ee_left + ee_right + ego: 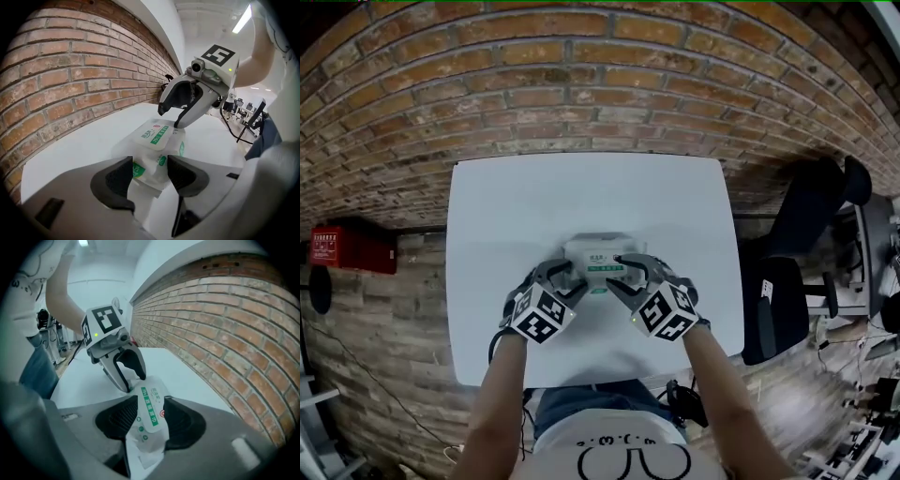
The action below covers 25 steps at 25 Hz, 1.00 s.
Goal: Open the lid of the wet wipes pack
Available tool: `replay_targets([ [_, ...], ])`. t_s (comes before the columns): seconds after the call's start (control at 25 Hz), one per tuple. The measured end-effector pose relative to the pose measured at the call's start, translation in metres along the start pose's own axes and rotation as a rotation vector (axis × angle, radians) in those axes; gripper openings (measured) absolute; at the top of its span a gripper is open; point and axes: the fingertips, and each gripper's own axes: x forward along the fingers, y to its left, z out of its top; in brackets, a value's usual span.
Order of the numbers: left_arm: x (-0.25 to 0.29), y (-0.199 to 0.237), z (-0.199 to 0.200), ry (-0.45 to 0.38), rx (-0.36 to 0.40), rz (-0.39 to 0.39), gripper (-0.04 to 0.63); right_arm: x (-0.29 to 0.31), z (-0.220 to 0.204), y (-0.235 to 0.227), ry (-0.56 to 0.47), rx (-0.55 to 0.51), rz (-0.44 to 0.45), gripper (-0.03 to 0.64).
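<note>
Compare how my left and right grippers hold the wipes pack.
The left gripper clamps the film end of the pack, short of the lid; the right gripper clamps the opposite end, with the lid reaching between its jaws. The left gripper sits at the pack's left, the right gripper at its right. Both are shut on the pack, lid closed.

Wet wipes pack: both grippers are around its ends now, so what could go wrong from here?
1. The right gripper has its fingers closed on the soft white, green-printed wet wipes pack, with the flat white lid seemingly between them; squeezing there could pin the lid shut.
2. The left gripper holds only the pack's thin crimped end; that film may slip out or tear once the lid is pulled.
</note>
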Motion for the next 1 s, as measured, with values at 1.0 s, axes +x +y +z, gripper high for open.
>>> replay_targets([
  [1.0,0.003,-0.001,-0.003,0.03,0.029,0.024,0.227,0.025,-0.008,0.006,0.022,0.08,0.297,0.152],
])
